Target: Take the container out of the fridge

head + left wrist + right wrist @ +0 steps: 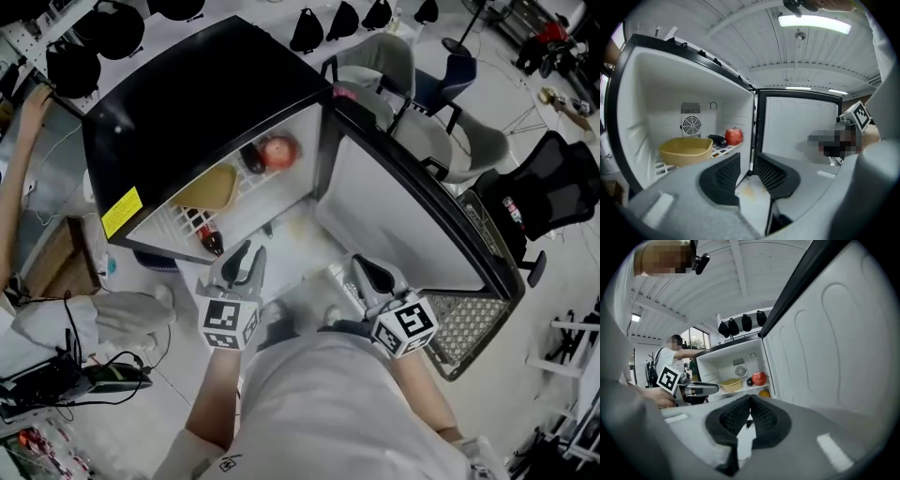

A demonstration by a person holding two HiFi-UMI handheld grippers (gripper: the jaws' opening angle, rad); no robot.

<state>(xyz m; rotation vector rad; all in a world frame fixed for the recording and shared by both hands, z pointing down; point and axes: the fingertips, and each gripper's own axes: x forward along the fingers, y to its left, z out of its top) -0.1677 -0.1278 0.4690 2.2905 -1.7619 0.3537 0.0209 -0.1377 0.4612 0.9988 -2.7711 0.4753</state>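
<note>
**A:** Head view first. Where's the container?

**B:** It's on the wire shelf inside the open fridge, left of the apple. The left tool hangs in front of the opening, well apart from the container. The right tool is beside the door, which is swung wide to the right.

**A:** And the left gripper view?

**B:** The jaws stand partly apart and grip nothing. The container sits ahead and to the left, with open room up to the shelf edge.

**A:** The right gripper view?

**B:** The jaw tips meet and hold nothing. The container is farther off, beyond the left tool.
</note>
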